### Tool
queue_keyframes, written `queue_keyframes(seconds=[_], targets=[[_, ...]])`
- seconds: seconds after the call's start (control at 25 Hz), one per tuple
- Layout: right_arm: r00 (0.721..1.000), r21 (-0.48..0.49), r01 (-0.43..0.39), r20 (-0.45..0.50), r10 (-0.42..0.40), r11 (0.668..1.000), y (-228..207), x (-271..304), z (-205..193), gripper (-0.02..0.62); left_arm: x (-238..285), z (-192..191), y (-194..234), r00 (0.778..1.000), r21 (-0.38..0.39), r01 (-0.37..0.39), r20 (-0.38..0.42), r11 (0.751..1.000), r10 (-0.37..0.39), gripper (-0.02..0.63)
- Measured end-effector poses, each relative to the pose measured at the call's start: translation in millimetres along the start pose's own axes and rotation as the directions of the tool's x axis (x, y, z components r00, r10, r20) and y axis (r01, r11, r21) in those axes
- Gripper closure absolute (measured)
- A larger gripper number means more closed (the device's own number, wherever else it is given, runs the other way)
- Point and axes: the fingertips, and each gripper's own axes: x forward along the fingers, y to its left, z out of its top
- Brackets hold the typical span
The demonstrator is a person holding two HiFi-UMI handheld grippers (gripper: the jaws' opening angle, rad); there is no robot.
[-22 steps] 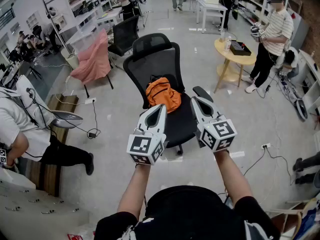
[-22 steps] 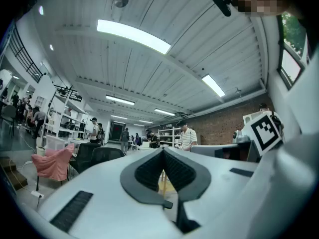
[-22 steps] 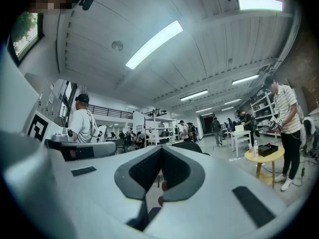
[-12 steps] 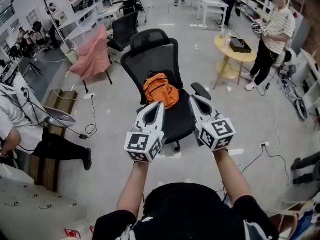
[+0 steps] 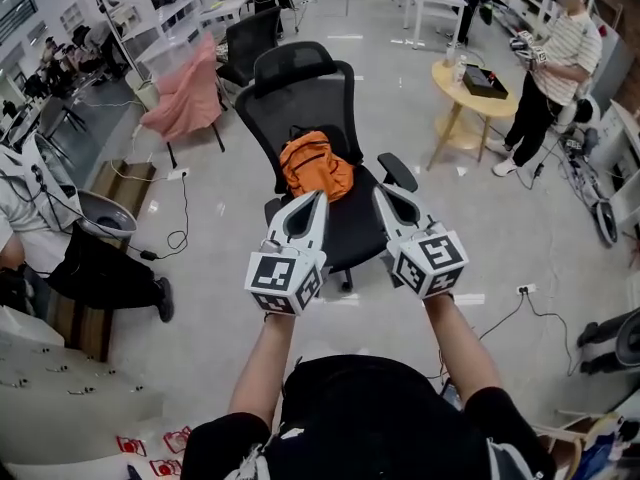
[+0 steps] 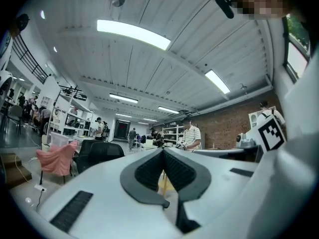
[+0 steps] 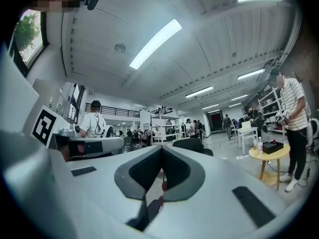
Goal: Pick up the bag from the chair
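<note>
An orange bag (image 5: 315, 165) lies slumped on the seat of a black mesh office chair (image 5: 300, 93), against the backrest. Both grippers are held level in front of me, side by side, pointing at the chair. The tips of my left gripper (image 5: 320, 196) hang just in front of the bag's near edge, with the jaws shut and nothing between them. My right gripper (image 5: 378, 192) is to the bag's right, beside the chair's armrest (image 5: 398, 171), also shut and empty. In the left gripper view the left gripper (image 6: 163, 150) shows closed pads; likewise the right gripper (image 7: 162, 148) in the right gripper view.
A pink cloth (image 5: 185, 103) drapes a chair to the left, with a second black chair (image 5: 250, 43) behind it. A round yellow table (image 5: 478, 88) and a person in a striped shirt (image 5: 560, 58) stand at the right. Someone sits at the left (image 5: 30, 228); cables (image 5: 180, 238) cross the floor.
I have come nearer to the chair, so the chair and bag sit higher and larger in the head view. Both grippers stay shut and side by side.
</note>
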Motion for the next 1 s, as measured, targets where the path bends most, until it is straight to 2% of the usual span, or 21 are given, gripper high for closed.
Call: queue_keyframes(seconds=[0.2, 0.44, 0.72, 1.0], targets=[[1.0, 0.031, -0.016, -0.005, 0.016, 0.999, -10, -6, -8, 0.601, 5, -4, -12, 1.0, 0.016, -0.009, -0.017, 1.0, 0.009, 0.601], [1.0, 0.03, -0.03, -0.003, 0.03, 0.999, -20, 4, -15, 0.601, 13, -11, -4, 0.999, 0.005, -0.025, -0.021, 1.0, 0.025, 0.601], [0.999, 0.03, -0.038, 0.006, 0.038, 0.999, -25, 32, -13, 0.6, 28, -14, 21, 0.999, -0.012, -0.034, -0.014, 0.999, 0.034, 0.601], [1.0, 0.027, -0.031, 0.0, 0.031, 0.999, -43, 85, -14, 0.601, 65, -21, 66, 0.999, -0.045, -0.03, -0.013, 0.999, 0.029, 0.601]])
